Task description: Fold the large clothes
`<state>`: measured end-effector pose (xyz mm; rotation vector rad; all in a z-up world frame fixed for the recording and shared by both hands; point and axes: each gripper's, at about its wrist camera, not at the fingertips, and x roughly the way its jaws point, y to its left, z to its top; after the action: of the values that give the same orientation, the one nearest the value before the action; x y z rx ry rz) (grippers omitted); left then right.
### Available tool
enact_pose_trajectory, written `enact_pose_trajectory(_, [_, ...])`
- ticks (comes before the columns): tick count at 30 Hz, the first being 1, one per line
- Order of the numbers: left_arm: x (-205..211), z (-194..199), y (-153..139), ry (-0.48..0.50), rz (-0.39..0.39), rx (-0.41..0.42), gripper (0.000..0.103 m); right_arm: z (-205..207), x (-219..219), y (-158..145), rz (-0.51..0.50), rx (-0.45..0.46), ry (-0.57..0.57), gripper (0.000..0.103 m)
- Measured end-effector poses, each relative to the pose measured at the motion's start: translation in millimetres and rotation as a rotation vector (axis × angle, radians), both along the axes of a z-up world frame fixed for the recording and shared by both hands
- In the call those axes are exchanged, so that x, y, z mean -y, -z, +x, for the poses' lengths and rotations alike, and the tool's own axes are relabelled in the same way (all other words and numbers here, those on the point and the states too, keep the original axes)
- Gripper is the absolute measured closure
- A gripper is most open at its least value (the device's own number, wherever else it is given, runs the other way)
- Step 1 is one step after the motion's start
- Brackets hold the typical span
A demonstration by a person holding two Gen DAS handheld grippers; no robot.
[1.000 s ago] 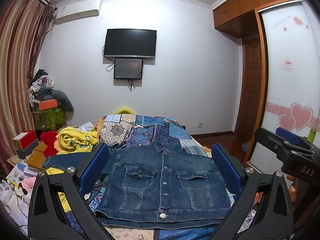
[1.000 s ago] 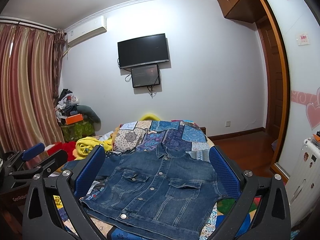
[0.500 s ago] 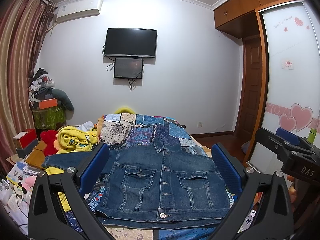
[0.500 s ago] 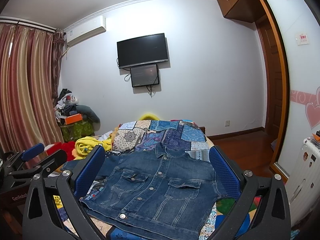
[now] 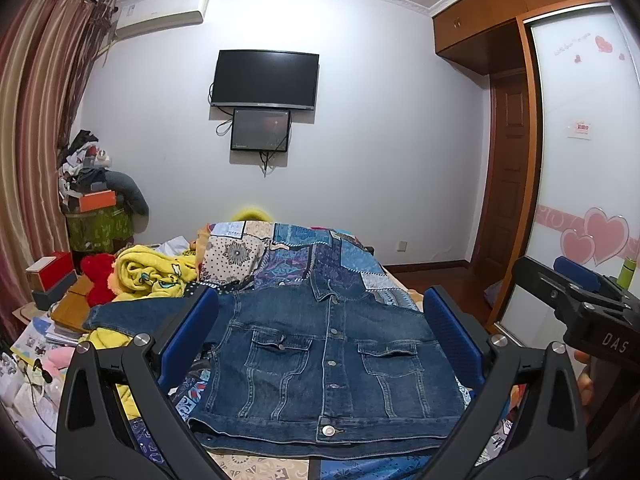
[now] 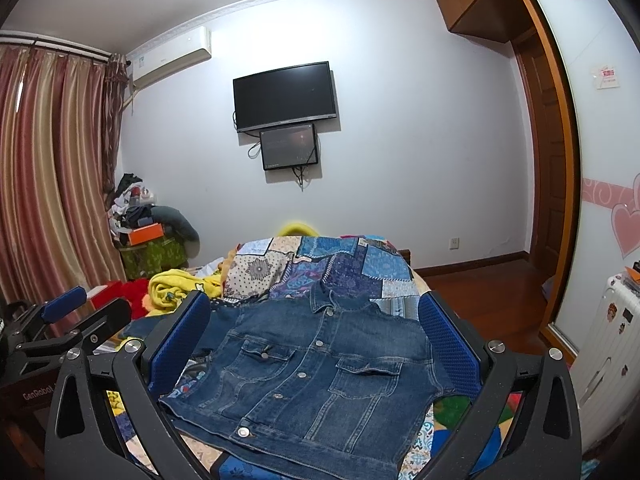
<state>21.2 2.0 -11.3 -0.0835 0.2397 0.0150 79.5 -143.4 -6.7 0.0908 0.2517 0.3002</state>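
1. Left gripper jaws wide apart, empty, above jacket.
2. Right gripper same: spread, holding nothing.
3. Jacket flat on bed, front up, collar-to-hem axis running away, collar far.

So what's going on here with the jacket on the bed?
A person holds a two-finger gripper in each hand above a denim jacket laid flat, front up and buttoned, on a patchwork bedspread. The left gripper and right gripper are both open and hold nothing. One sleeve lies spread out to the side, so folding looks unfinished.
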Motion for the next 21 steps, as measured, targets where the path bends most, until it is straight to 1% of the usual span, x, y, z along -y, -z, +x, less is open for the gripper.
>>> enact_pose_trajectory(8, [-13.3,26.2,5.0,-0.014,-0.006,-0.025,0.000,20.9,-6.4,3.3,-0.015,-0.035,0.011,0.000])
enact_pose_trajectory(13, [-34.2,58.3,9.5,-0.037,-0.031,-0.052,0.000,38.3,-10.7,8.4,-0.026,-0.063,0.027,0.000])
enact_pose_trajectory(19, [-74.1,109.3,29.2,-0.151,-0.044,-0.099,0.000,70.4,-20.6,21.5,-0.049,-0.129,0.046,0.000])
enact_pose_trajectory(21, [-96.7,128.8,41.7,-0.196,-0.053,-0.128,0.000,82.0,-24.5,29.0,-0.060,-0.157,0.052,0.000])
